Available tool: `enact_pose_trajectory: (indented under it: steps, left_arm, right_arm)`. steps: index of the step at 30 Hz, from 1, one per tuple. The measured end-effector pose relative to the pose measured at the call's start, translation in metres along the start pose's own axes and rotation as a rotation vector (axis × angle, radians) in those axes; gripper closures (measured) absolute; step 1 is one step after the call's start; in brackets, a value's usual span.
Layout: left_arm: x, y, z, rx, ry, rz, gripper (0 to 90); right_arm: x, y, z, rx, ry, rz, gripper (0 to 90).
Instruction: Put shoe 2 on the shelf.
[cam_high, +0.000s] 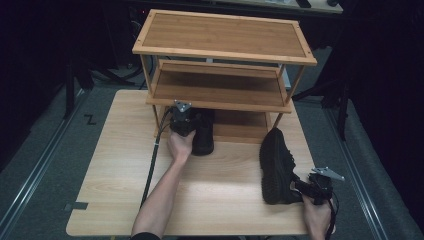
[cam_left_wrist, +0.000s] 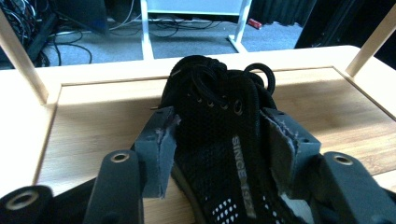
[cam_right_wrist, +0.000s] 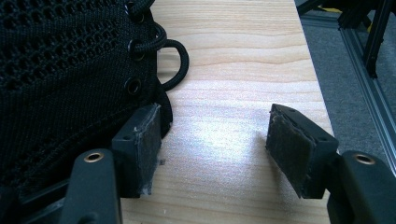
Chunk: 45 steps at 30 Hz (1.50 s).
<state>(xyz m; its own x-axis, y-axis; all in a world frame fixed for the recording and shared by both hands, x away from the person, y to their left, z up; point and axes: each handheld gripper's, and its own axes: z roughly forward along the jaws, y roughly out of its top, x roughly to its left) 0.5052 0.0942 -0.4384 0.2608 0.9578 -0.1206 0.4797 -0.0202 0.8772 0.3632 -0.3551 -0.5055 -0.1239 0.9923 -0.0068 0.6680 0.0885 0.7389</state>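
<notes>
Shadow under the middle shelf of the three-tier bamboo shoe rack (cam_high: 220, 47) swallows much of the black mesh lace-up shoe (cam_high: 203, 132) that sits on the rack's lowest shelf, so in the high view its toe end is hard to make out and the left gripper (cam_high: 183, 121) covers part of it. In the left gripper view the shoe's heel is cut off at the bottom edge, and white lettering on its tongue is legible only in part.

The left gripper (cam_left_wrist: 217, 140) has its jaws spread to either side of this shoe (cam_left_wrist: 217, 116). The grey pads stand close along the shoe's sides, the one on the left of the picture with a thin gap; whether the other touches the mesh is unclear. The jaws are moderately wide and do not squeeze the shoe.

The second black lace-up shoe (cam_high: 276, 165) lies on the light wooden table (cam_high: 115, 165), near its right front corner. The right gripper (cam_right_wrist: 215, 135) gapes wide beside it: one pad rests against the mesh side of the shoe (cam_right_wrist: 65, 79), the other stands well apart over bare table (cam_right_wrist: 233, 56). Most of that shoe runs out of the frame.
</notes>
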Motion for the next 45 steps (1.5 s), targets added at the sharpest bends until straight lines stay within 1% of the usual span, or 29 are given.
enact_pose_trajectory:
  steps: [6, 8, 11, 17, 20, 22, 26, 28, 30, 32, 34, 39, 41, 43, 45]
  left_arm:
    - [0.002, -0.002, -0.007, 0.01, -0.018, 0.033, 41.8]
    - [0.002, -0.002, -0.009, 0.021, -0.022, 0.052, 40.7]
    - [0.002, -0.003, -0.013, 0.018, -0.029, 0.057, 39.9]
    - [0.007, -0.008, -0.025, 0.011, -0.048, 0.057, 39.3]
    - [0.008, -0.008, -0.032, 0.009, -0.051, 0.073, 38.9]
    - [0.009, -0.009, -0.038, 0.006, -0.046, 0.085, 39.1]
    - [0.011, -0.014, -0.047, -0.005, -0.056, 0.084, 38.9]
    - [0.013, -0.018, -0.052, 0.003, -0.061, 0.094, 38.7]
    - [0.015, -0.025, -0.058, 0.011, -0.068, 0.097, 38.6]
    - [0.017, -0.032, -0.065, 0.017, -0.058, 0.102, 37.9]
    - [0.022, -0.041, -0.073, 0.023, -0.05, 0.099, 37.5]
    - [0.036, -0.065, -0.094, 0.063, -0.038, 0.095, 36.9]
    - [0.04, -0.076, -0.099, 0.076, -0.029, 0.091, 36.6]
    - [0.044, -0.086, -0.103, 0.099, -0.015, 0.092, 36.6]
    - [0.048, -0.093, -0.105, 0.113, -0.006, 0.085, 36.4]
  right_arm:
    - [0.0, 0.0, 0.0, 0.0, 0.0, 0.003, 35.8]
    - [0.0, 0.0, 0.0, 0.001, 0.001, 0.003, 35.8]
    - [0.0, 0.0, 0.0, 0.0, 0.001, 0.004, 35.8]
    - [0.0, 0.0, 0.0, -0.001, 0.001, 0.005, 35.8]
    - [0.0, 0.0, 0.0, -0.001, 0.001, 0.005, 35.7]
    - [0.0, 0.0, 0.0, -0.001, 0.001, 0.005, 35.7]
    - [0.0, 0.0, 0.0, -0.001, 0.001, 0.005, 35.8]
    - [0.0, 0.0, 0.0, -0.001, 0.001, 0.005, 35.7]
    - [0.0, 0.0, 0.0, -0.001, 0.002, 0.005, 35.7]
    - [0.0, 0.0, 0.0, -0.001, 0.002, 0.006, 35.7]
    - [0.0, 0.0, 0.0, -0.001, 0.002, 0.006, 35.7]
    - [0.0, 0.0, 0.0, -0.001, 0.003, 0.007, 35.7]
    - [-0.001, 0.0, 0.0, -0.001, 0.005, 0.009, 35.6]
    - [-0.001, 0.0, 0.0, -0.002, 0.006, 0.009, 35.7]
    - [-0.001, 0.0, 0.0, -0.003, 0.008, 0.01, 36.1]
